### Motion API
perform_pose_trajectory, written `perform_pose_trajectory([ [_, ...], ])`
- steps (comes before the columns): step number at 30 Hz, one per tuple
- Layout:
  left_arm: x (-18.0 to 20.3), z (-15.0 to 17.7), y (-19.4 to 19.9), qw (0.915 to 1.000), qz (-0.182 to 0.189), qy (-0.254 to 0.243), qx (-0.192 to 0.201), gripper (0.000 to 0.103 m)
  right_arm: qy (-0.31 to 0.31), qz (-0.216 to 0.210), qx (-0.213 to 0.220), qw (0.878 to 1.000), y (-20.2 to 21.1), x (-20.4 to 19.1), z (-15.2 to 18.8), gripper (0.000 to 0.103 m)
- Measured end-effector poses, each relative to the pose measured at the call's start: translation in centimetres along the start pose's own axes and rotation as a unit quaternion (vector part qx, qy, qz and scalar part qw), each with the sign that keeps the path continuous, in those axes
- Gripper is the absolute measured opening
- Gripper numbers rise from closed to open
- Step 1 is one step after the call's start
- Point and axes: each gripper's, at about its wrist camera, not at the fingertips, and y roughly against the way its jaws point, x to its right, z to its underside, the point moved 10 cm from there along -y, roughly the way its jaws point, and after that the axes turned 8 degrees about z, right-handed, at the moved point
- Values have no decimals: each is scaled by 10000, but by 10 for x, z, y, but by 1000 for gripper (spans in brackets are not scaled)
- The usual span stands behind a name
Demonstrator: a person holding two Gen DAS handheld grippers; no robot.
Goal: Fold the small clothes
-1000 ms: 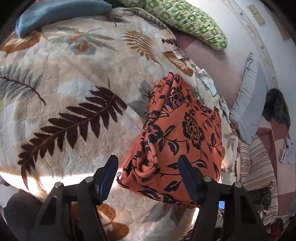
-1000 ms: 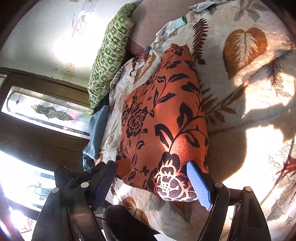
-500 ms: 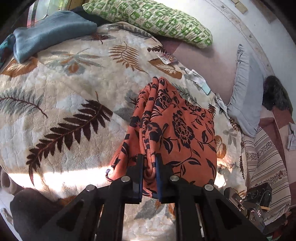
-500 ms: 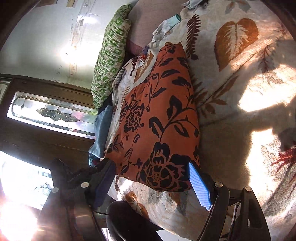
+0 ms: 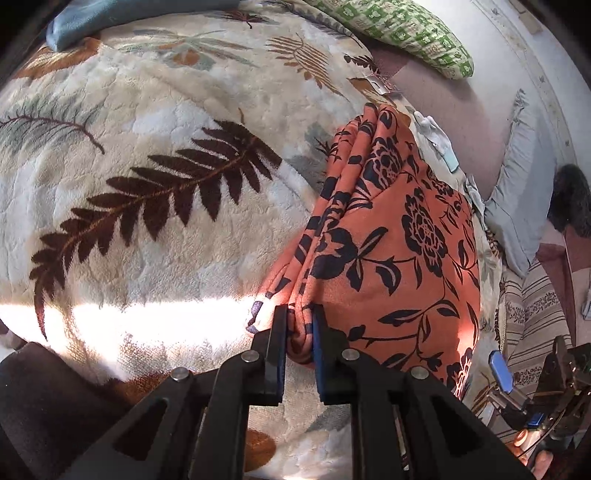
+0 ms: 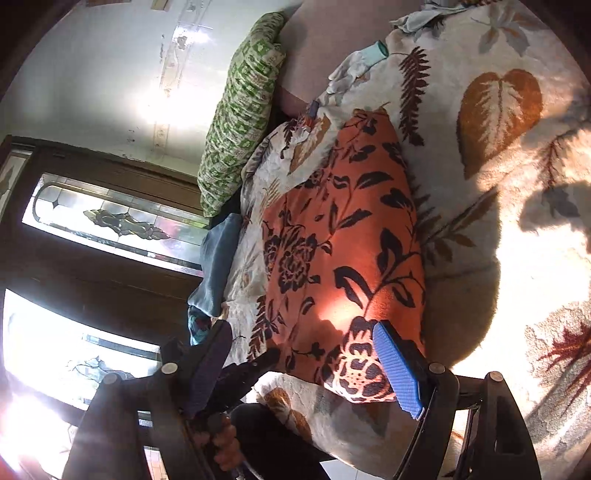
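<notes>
Orange floral garment, part-folded, lies centre-right on the leaf-print blanket. Left gripper has just closed, pinching its bunched near corner; right gripper gapes wide, empty, straddling the opposite near corner. Advice: keep all layers pinched; lift both corners evenly.

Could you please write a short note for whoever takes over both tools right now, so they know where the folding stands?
Left tool: its jaws have just been closing and now pinch the bunched near edge of the orange flowered cloth.
Right tool: jaws wide open, nothing gripped; its blue pad sits at the cloth's near corner.
The cloth lies in a folded stack on the leaf-print blanket, with the green pillow beyond it.
Done: the cloth is folded into several layers and one edge is gripped.
Left: probably grip the other near corner with the right tool, then make the next fold and lay it flat.
</notes>
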Motion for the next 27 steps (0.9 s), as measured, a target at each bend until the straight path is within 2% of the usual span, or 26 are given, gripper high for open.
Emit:
perform_pose_trajectory([
  [4,-2,6,4,10000,2,-25,-45,15,103,-450,-177,9988,-23,-24,-13,84],
  [5,-1,6,6,9999,-3,-58,-84,16,28,-354,-300,9989,-37,-15,-13,86],
  [6,2,6,10,9999,-46,-105,-84,16,-108,15,-537,9985,-57,5,-11,86],
  [7,3,2,18,9996,-192,-193,7,22,-364,220,-835,9956,-75,23,-5,85],
  [8,7,-4,29,9987,-329,-337,205,28,-530,88,-873,9947,-81,27,-3,85],
  [10,25,-19,50,9945,-432,-673,680,39,-354,96,-756,9965,-76,19,-5,85],
  [13,66,-35,58,9883,-63,-1192,951,56,-152,213,-810,9964,-81,17,-3,86],
  [15,83,-40,37,9855,-43,-1484,822,59,-231,175,-811,9963,-81,17,-4,86],
  [17,71,-41,-1,9866,-457,-1497,449,59,-256,146,-864,9958,-80,17,-6,86],
  [19,39,-34,-35,9896,-858,-1154,-7,60,-214,108,-909,9956,-71,16,-6,85],
  [20,32,-33,-38,9916,-794,-1022,84,66,-193,78,-913,9956,-65,13,-9,85],
  [22,27,-33,-36,9929,-742,-912,183,71,-75,-1,-756,9971,-52,3,-22,86],
  [25,26,-33,-36,9934,-706,-894,164,73,97,-276,-398,9988,-37,-14,-58,86],
  [27,25,-33,-37,9926,-749,-941,185,74,-49,-448,-384,9982,-47,-15,-81,86],
])
